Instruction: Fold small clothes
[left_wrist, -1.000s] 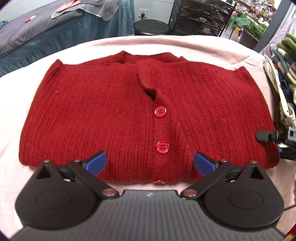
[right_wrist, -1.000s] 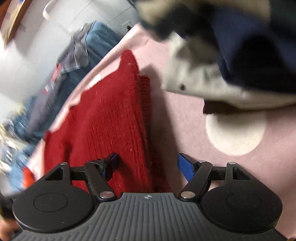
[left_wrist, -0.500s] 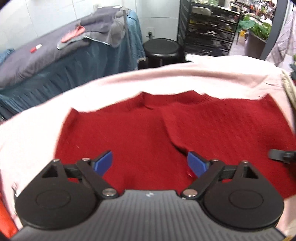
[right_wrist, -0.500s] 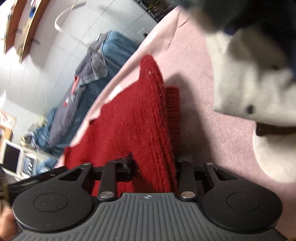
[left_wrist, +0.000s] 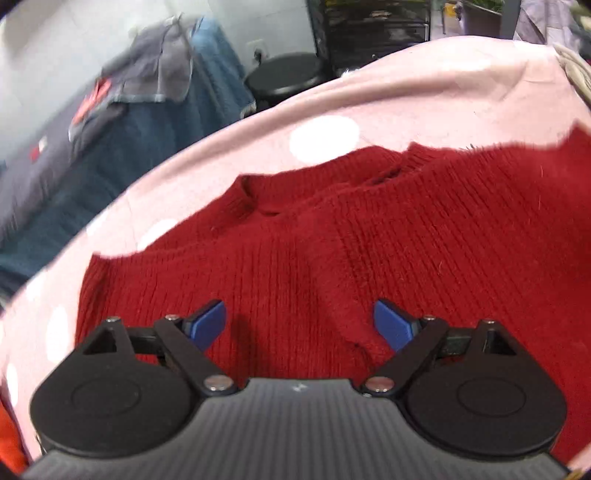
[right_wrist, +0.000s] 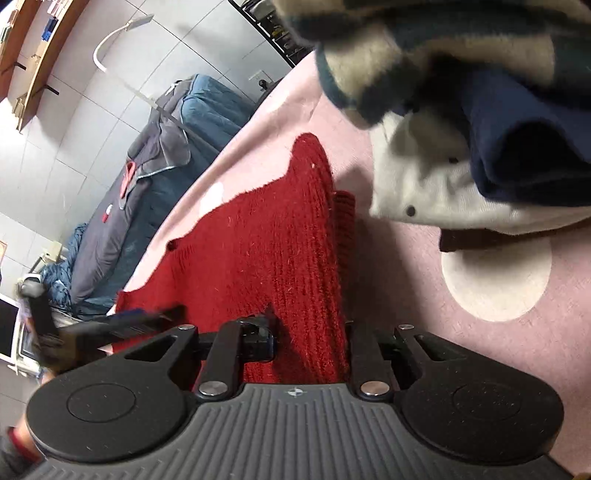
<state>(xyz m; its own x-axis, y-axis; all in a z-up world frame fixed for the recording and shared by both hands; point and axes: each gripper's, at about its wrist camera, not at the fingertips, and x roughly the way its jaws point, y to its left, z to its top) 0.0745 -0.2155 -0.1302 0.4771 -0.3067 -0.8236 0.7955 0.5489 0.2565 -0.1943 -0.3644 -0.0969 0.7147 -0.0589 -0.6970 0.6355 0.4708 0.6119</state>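
Observation:
A red knitted sweater (left_wrist: 406, 240) lies flat on the pink dotted cloth (left_wrist: 443, 92), collar towards the far side. My left gripper (left_wrist: 299, 314) hovers low over the sweater's left half. Its jaws are wide and opening, and its blue pads (left_wrist: 207, 325) press on nothing. In the right wrist view, my right gripper (right_wrist: 310, 328) is closing on the right edge of the sweater (right_wrist: 266, 240). The folded knit is bunched between its fingers and raised a little. The right pads are buried in the fabric.
A pile of other clothes, a cream garment (right_wrist: 424, 192) under a navy one (right_wrist: 535, 129), sits close to the sweater's right side. Beyond the table's far edge stand a black stool (left_wrist: 288, 74), a black rack (left_wrist: 369, 29) and blue-covered furniture (left_wrist: 129, 129).
The left gripper has swung leftwards and lower over the sweater, so the buttons are out of its view. The right gripper has gone from open to closed on the sweater's edge.

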